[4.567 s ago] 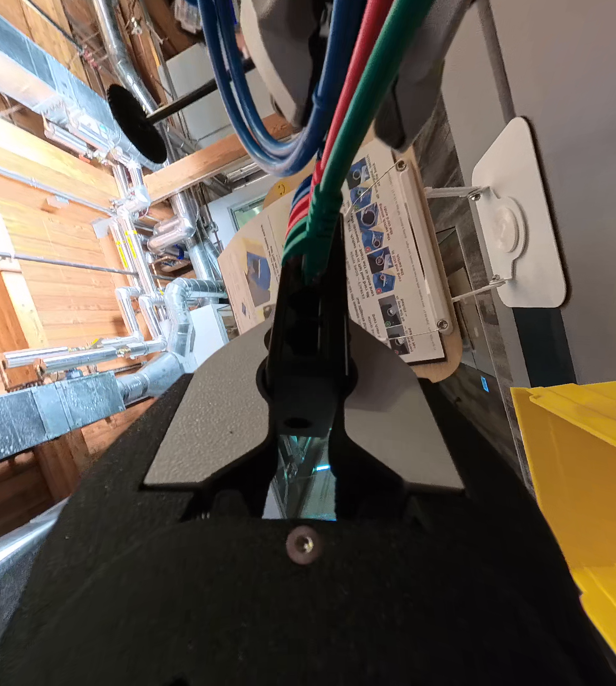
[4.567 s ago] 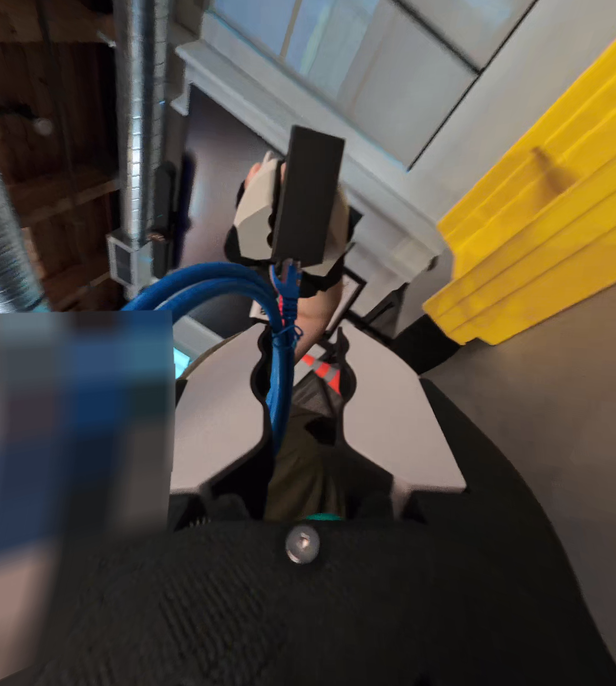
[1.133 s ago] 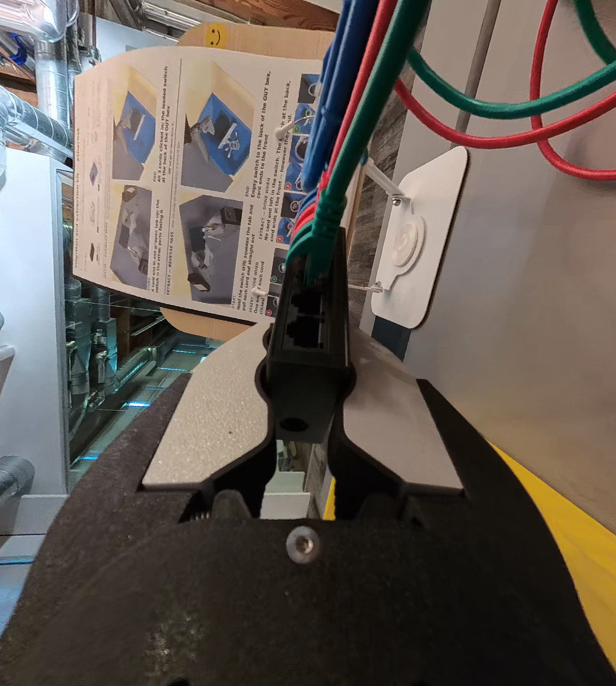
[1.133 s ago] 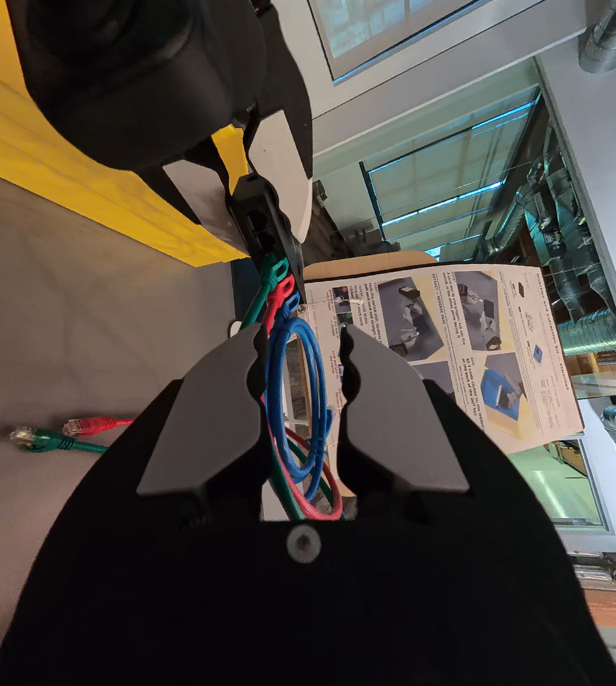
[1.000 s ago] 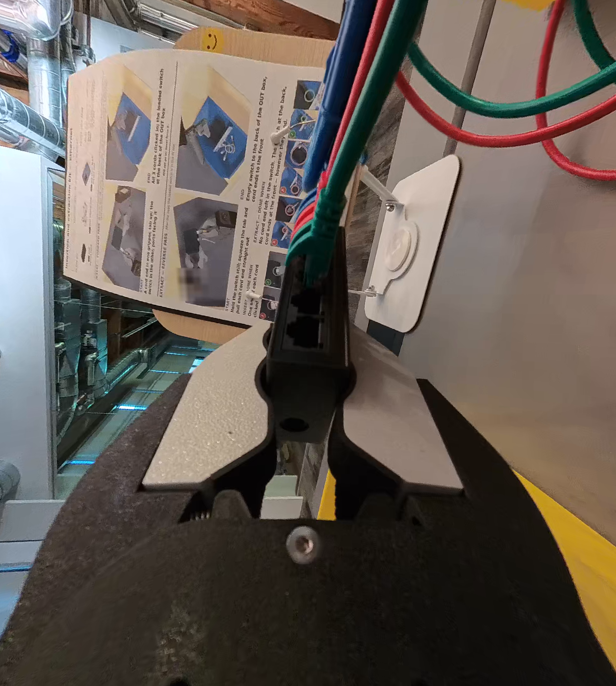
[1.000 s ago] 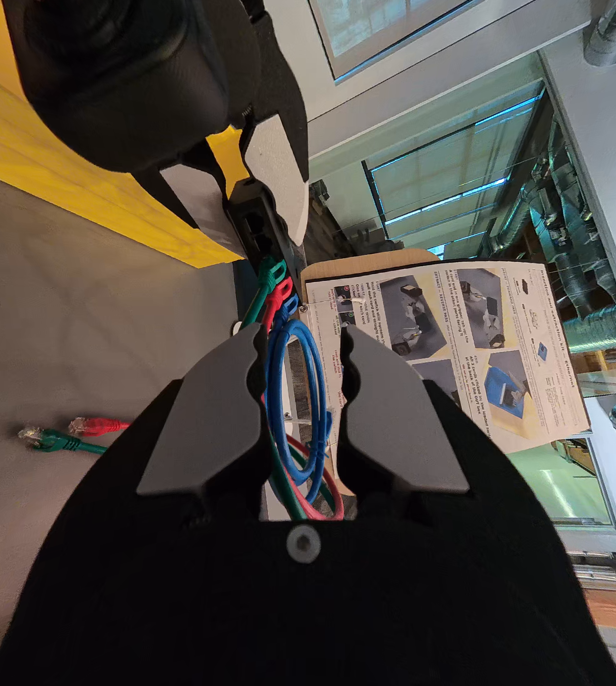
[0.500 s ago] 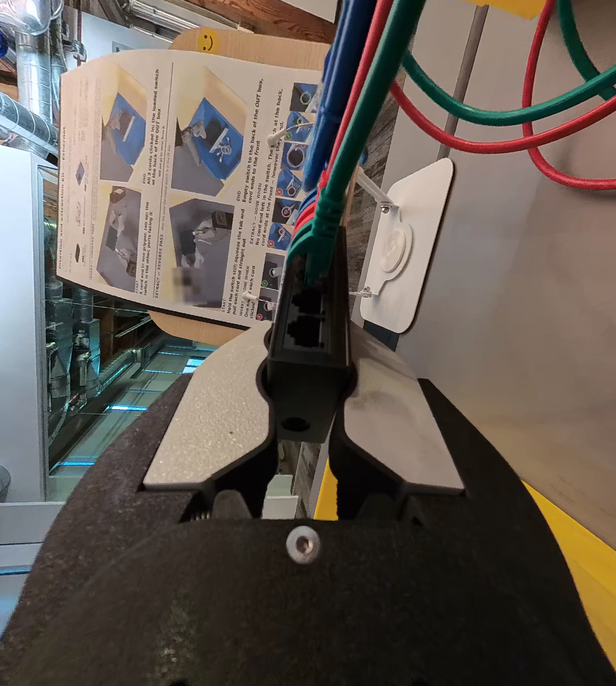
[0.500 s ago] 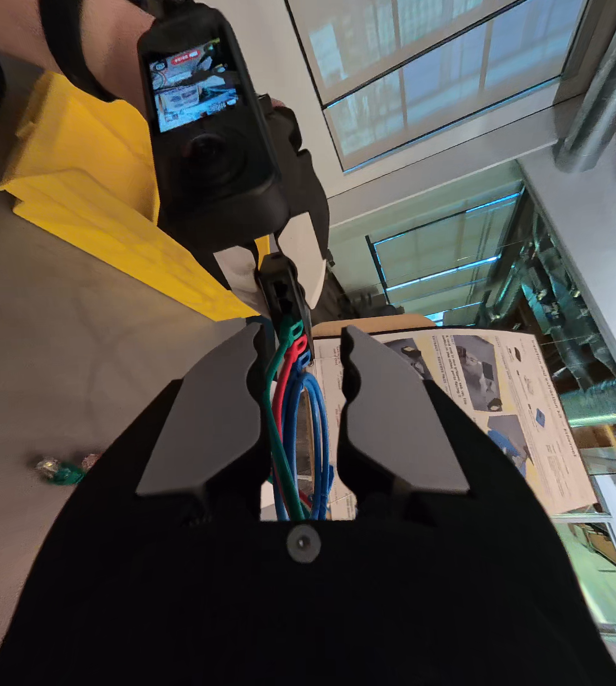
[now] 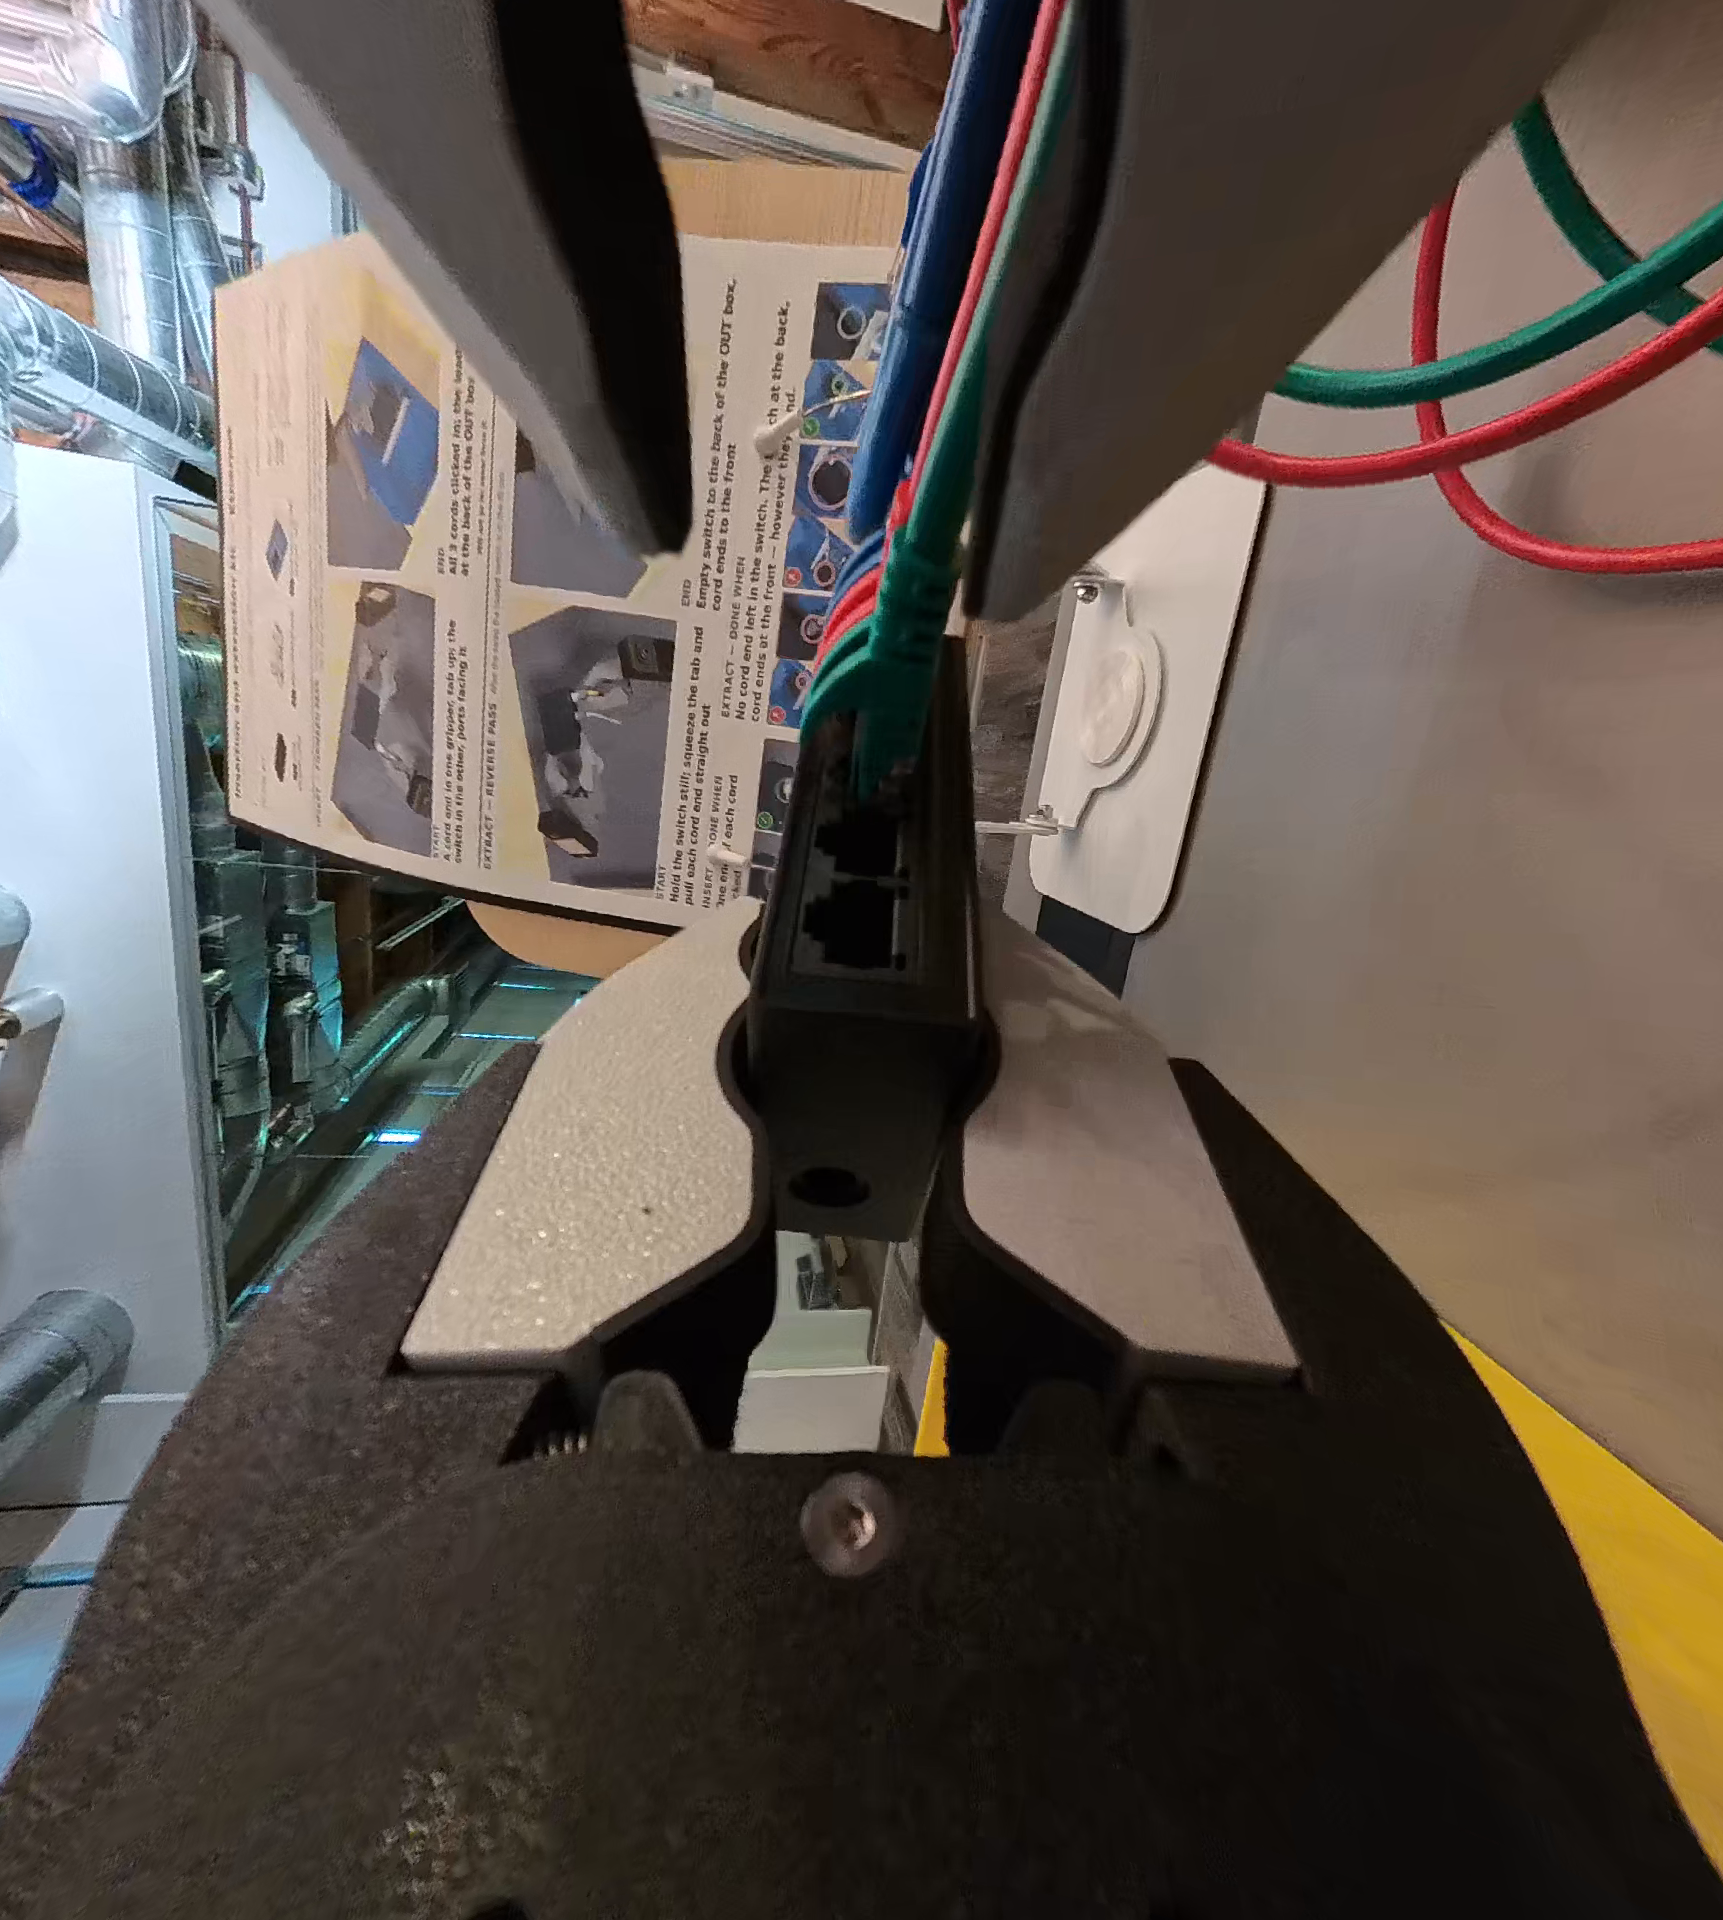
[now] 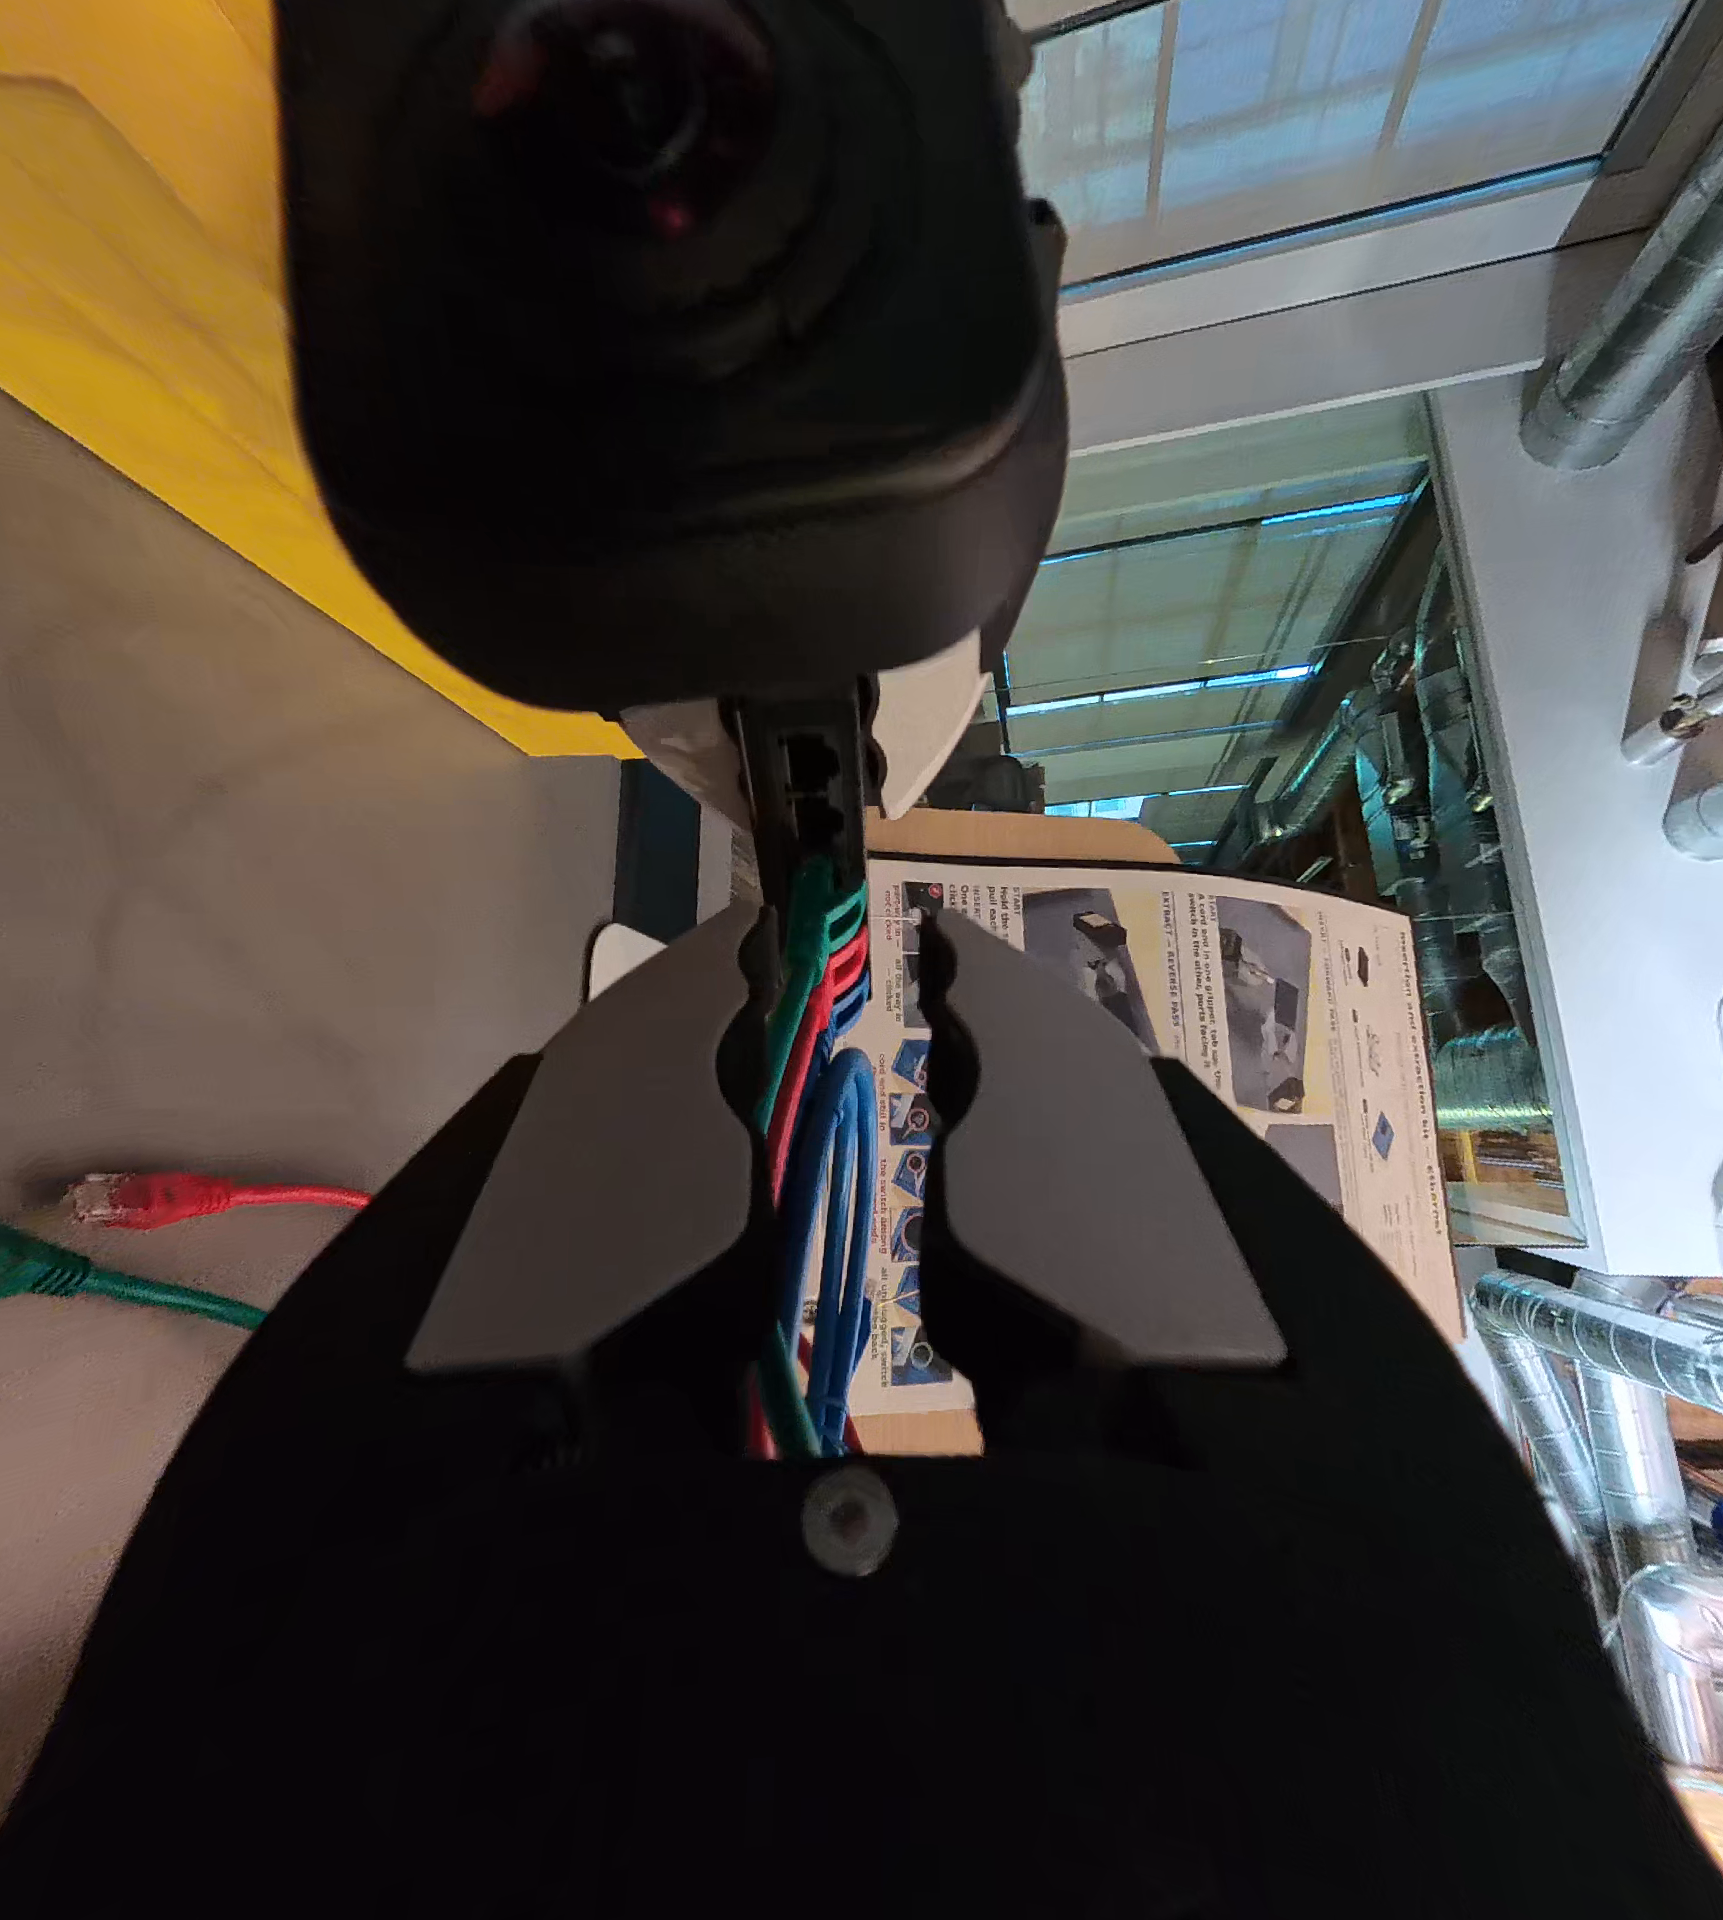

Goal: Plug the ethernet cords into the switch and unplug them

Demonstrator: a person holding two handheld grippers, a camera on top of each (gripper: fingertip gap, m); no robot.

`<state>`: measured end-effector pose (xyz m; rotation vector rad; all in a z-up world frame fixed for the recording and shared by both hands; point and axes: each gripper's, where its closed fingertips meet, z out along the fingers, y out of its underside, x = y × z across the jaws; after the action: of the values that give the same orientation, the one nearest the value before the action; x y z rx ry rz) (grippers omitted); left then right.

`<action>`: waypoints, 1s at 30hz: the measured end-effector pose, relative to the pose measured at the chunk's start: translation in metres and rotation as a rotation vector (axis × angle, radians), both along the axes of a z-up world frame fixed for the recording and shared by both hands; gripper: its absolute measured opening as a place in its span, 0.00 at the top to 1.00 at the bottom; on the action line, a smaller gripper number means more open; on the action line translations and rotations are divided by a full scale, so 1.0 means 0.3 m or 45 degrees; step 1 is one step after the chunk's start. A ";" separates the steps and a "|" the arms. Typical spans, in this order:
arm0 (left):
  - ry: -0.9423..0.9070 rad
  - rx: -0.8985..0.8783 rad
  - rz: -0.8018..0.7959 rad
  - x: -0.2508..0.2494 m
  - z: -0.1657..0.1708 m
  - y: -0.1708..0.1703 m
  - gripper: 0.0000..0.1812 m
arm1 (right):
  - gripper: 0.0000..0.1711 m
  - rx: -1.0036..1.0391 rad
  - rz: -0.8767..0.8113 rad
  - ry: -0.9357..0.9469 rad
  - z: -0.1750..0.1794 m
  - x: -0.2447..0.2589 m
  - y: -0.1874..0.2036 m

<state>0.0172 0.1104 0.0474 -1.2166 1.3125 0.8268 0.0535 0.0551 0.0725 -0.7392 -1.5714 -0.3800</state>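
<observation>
The black switch (image 9: 862, 1049) sits clamped between the left gripper (image 9: 859, 997) fingers, ports facing outward. Green cord (image 9: 904, 634), red cord (image 10: 841, 971) and blue cord (image 10: 841, 1153) are plugged into its far ports; two near ports are empty. The right gripper (image 10: 841, 971) straddles those cords just beyond the plugs, fingers apart, the left one touching the green cord. The grey table (image 10: 213, 883) lies left of it, with loose cord ends (image 10: 57, 1236).

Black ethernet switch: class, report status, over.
Left gripper shut on black ethernet switch. Right gripper open, straddling plugged green cord. Nothing blocking.

Matt black plastic switch (image 9: 862, 1091), shiny metal ducts (image 10: 1688, 208), smooth grey table (image 9: 1511, 935)
</observation>
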 end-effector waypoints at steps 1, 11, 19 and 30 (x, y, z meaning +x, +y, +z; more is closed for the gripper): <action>0.006 -0.001 0.002 0.002 0.000 -0.003 0.84 | 0.84 -0.010 -0.006 0.002 -0.003 0.002 0.006; 0.038 0.020 -0.005 0.031 0.000 -0.023 0.84 | 0.85 -0.017 -0.062 -0.051 -0.033 0.006 0.032; 0.071 0.064 -0.012 0.045 0.009 -0.034 0.84 | 0.89 0.011 -0.081 -0.075 -0.039 0.006 0.039; 0.105 0.089 0.007 0.045 0.011 -0.032 0.84 | 0.89 0.042 -0.103 -0.087 -0.041 0.006 0.047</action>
<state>0.0307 0.1009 0.0507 -1.1423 1.3360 0.9272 0.0554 0.0691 0.0603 -0.7726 -1.5991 -0.4938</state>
